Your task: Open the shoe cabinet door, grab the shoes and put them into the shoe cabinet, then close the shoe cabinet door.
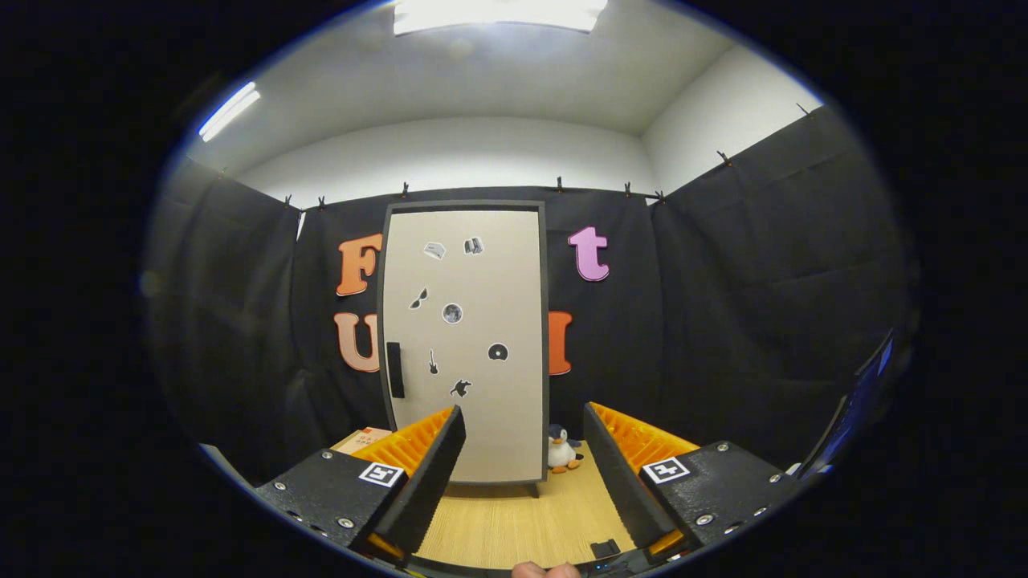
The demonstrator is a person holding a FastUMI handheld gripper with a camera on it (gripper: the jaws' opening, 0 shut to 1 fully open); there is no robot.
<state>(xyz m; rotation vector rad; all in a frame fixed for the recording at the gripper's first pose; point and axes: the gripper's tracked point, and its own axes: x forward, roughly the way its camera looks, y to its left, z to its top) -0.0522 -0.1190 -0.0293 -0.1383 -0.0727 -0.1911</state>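
Gripper (522,449) level, aimed fwd, fingers wide apart, nothing held. Fingertip of person's hand (546,570) cut off below. Shoe cabinet (466,337) upright beyond fingers, door (474,281) closed, its base partly hidden by left finger. Penguin toy (562,451) beside cabinet. Stickers indistinct.

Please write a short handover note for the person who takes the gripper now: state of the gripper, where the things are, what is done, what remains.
Gripper: fingers open, holding nothing, pointed at the shoe cabinet over the wooden floor.
Shoe cabinet: stands beyond the fingers against the booth wall, door shut. Its dark handle is on the door's left edge.
A small penguin toy sits at the cabinet's right foot; a cardboard box lies beside the left finger.
Shoes: I cannot point to them from here.
Done: nothing yet.
Left: open the door, fetch the shoes, put them inside, close the door.
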